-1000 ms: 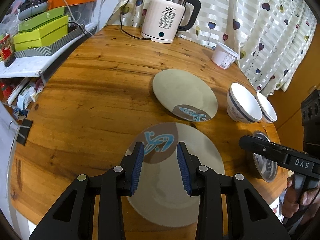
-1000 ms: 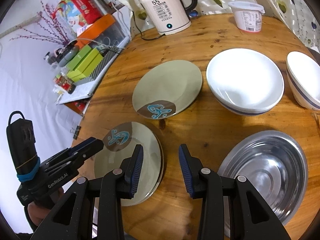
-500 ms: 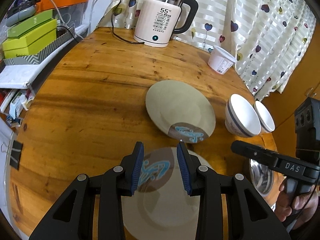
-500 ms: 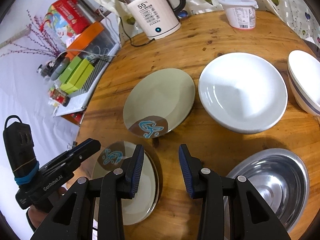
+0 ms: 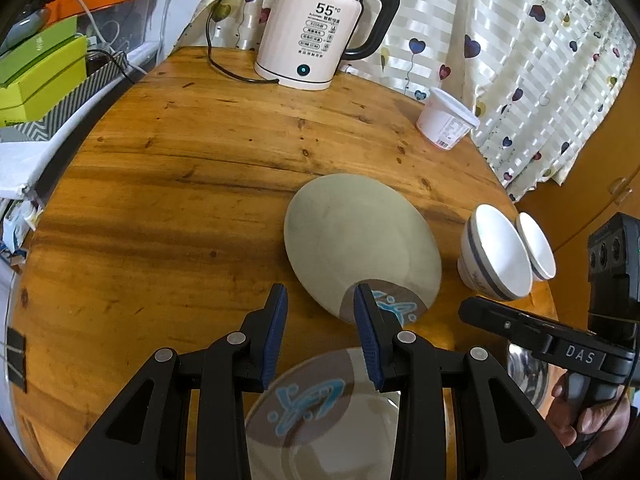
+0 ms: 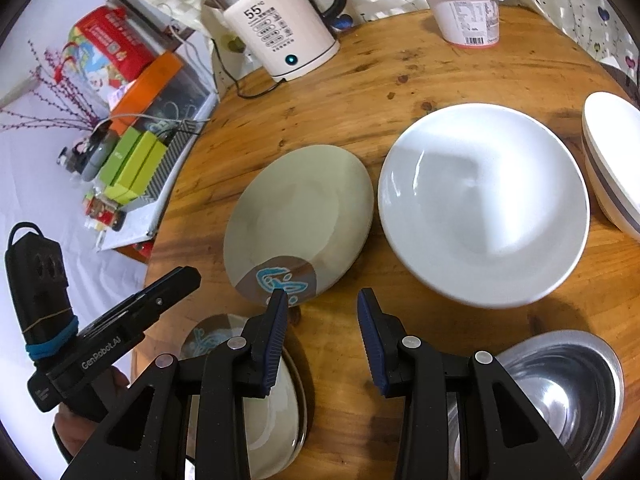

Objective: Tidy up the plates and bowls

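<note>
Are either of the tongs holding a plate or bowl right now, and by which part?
Nothing is held. The left tongs and right tongs both stand open above the table, no dish between the pads.

Left gripper (image 5: 320, 300): black plastic frame, blue ribbed fingers (image 5: 276, 328), silver screws, white "GenRobot.AI" lettering, blue band round camera block. Right gripper (image 6: 322, 304): same black frame, blue fingers (image 6: 370, 336), "DAS" label.

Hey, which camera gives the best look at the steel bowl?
The right wrist view: the steel bowl shows its rim and shiny inside, partly behind the gripper frame. The left wrist view shows just a sliver behind the right gripper.
</note>
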Demonstrator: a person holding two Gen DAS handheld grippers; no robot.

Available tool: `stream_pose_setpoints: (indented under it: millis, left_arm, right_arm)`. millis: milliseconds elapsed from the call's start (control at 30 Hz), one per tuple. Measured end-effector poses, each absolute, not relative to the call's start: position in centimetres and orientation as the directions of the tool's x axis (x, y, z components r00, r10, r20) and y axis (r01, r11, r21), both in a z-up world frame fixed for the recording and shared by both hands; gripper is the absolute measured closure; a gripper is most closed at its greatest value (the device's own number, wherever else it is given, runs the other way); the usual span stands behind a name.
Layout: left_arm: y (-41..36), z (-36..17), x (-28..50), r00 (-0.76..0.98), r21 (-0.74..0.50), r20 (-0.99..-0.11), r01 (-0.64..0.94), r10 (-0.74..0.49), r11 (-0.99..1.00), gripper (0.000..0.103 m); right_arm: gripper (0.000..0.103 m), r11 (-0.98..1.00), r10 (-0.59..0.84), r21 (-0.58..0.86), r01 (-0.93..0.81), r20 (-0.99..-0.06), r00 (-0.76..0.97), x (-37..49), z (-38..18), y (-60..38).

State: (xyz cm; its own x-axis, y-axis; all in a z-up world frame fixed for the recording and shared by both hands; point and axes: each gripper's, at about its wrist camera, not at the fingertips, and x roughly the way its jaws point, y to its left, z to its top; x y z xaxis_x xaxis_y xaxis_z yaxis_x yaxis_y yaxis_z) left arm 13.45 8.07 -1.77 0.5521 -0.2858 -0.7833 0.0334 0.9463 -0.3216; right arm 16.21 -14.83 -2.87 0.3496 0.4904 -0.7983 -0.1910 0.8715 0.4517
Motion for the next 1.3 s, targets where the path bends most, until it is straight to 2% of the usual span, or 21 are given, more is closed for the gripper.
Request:
stream_pose_setpoints:
  millis: [800, 933, 1067, 1167, 1300]
  left_arm:
    - [8.6, -4.5, 17.6, 0.482, -0.336, -0.818, 0.042, -0.314, 0.941, 0.068]
    - [8.6, -4.7, 18.0, 0.475, -0.342, -0.818, 0.054, -0.325, 0.938, 0.073]
    - [8.5, -4.9, 18.3, 0.468, -0.347, -0.819, 0.059, -0.333, 0.936, 0.081]
    - [8.5, -5.0, 18.3, 0.469, -0.345, -0.818, 0.062, -0.332, 0.937, 0.081]
    - [8.5, -4.9, 18.4, 0.471, -0.344, -0.817, 0.064, -0.332, 0.937, 0.081]
  right_arm:
    - [0.067, 0.899, 0.438, 0.415, -0.142, -0.843, 0.311, 19.2, -4.8, -13.3]
    - [0.067, 0.905, 0.426, 0.402, -0.14, -0.849, 0.312, 19.4, -4.9, -12.9]
    - [0.072, 0.91, 0.414, 0.392, -0.133, -0.855, 0.312, 19.7, -5.1, -12.8]
    - [0.078, 0.913, 0.407, 0.386, -0.128, -0.857, 0.316, 19.8, -5.2, -12.8]
    - [0.08, 0.916, 0.402, 0.381, -0.127, -0.856, 0.324, 19.9, -5.2, -12.8]
